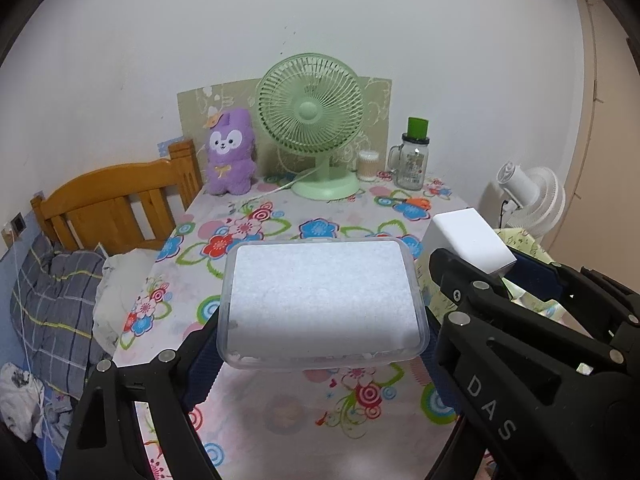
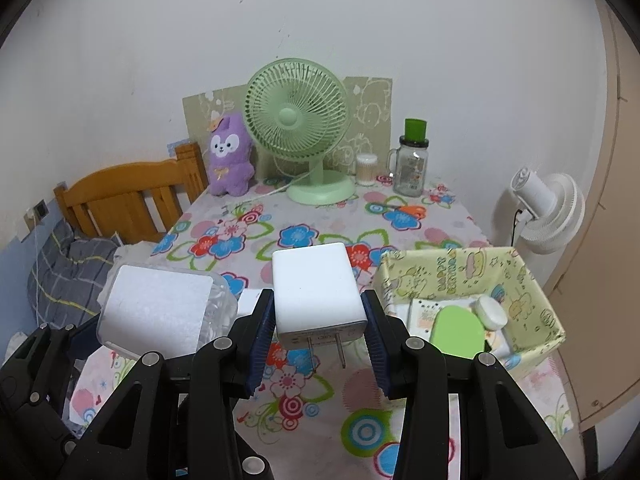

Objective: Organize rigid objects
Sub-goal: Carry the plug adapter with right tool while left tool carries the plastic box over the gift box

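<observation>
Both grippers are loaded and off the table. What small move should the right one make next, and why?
Probably swing the right gripper to the right, over the yellow fabric basket. It is shut on the white plug adapter, prongs pointing toward the camera, and the basket beside it already holds small items and looks to have free space. The left gripper holds the clear plastic box.

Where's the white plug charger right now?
In the right wrist view the white charger is clamped in the right gripper above the floral table, between the clear box and the yellow basket.
</observation>
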Available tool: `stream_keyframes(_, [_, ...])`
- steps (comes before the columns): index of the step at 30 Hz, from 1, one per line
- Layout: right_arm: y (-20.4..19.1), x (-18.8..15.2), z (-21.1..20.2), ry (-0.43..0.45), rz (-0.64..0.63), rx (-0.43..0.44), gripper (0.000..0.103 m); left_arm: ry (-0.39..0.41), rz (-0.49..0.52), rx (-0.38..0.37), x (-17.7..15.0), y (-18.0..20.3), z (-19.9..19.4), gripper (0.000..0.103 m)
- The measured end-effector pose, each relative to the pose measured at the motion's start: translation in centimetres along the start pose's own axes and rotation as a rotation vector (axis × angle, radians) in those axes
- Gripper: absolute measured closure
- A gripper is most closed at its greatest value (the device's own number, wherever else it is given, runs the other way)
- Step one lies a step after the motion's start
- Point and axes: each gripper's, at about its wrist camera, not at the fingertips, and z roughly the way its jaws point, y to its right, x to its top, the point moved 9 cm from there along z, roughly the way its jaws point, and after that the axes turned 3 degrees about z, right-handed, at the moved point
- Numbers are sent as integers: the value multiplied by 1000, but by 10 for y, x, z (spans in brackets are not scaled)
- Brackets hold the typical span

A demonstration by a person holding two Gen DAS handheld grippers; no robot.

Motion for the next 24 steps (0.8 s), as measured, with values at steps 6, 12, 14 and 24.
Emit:
stream_keyframes(6, [11, 9, -4, 18, 12, -15, 57, 22, 16, -18, 11, 13, -3, 14])
stream_keyframes(12, [26, 18, -13, 48, 17, -39, 57, 43, 29, -38, 22, 28, -5, 14])
stream_keyframes(14, [33, 20, -14, 52, 21, -44, 57, 48, 33, -42, 25, 33, -4, 14])
stream_keyframes(24, [60, 31, -16, 71, 31, -68, 57, 55, 48, -66, 35, 61, 1, 14])
